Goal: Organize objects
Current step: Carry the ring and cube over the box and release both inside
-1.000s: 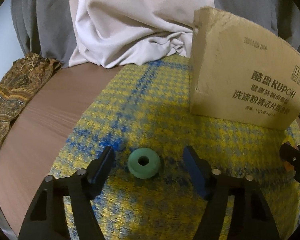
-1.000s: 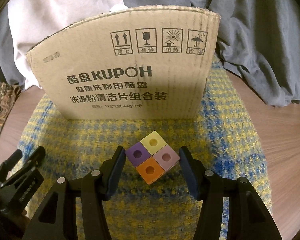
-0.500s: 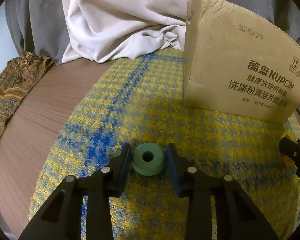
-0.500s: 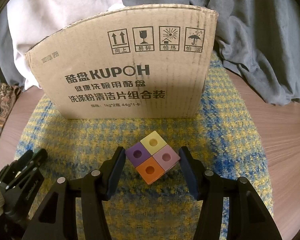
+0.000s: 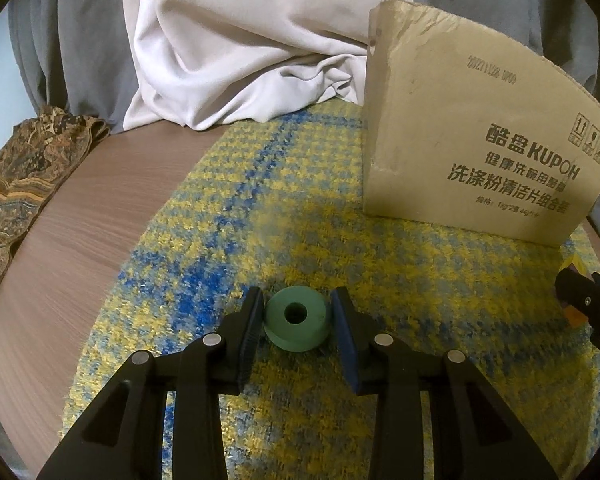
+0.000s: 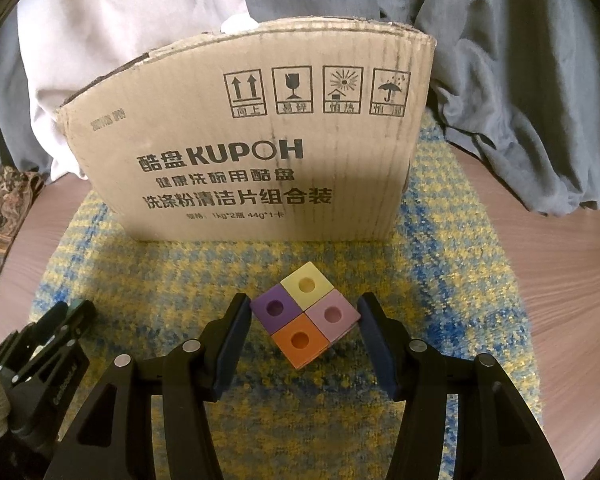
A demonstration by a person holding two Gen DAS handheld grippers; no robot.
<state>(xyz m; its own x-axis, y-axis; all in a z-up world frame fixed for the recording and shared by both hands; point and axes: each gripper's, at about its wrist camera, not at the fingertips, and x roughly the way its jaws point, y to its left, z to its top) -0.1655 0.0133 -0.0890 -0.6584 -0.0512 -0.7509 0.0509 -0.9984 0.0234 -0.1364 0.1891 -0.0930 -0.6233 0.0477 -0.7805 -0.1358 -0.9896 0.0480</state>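
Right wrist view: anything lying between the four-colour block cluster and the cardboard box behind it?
Nothing. In the right wrist view, only bare yellow-and-blue mat shows between the block cluster and the cardboard box.

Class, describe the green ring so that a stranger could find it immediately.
Start at the printed cardboard box standing on the yellow-and-blue woven mat. In front of it, to the left, the green ring sits between the left tongs. It is round with one centre hole, unlike the four-coloured square block.

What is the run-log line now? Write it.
left tongs: shut on green ring | right tongs: flanking four-colour block cluster, contact unclear | setting: checked mat, cardboard box behind
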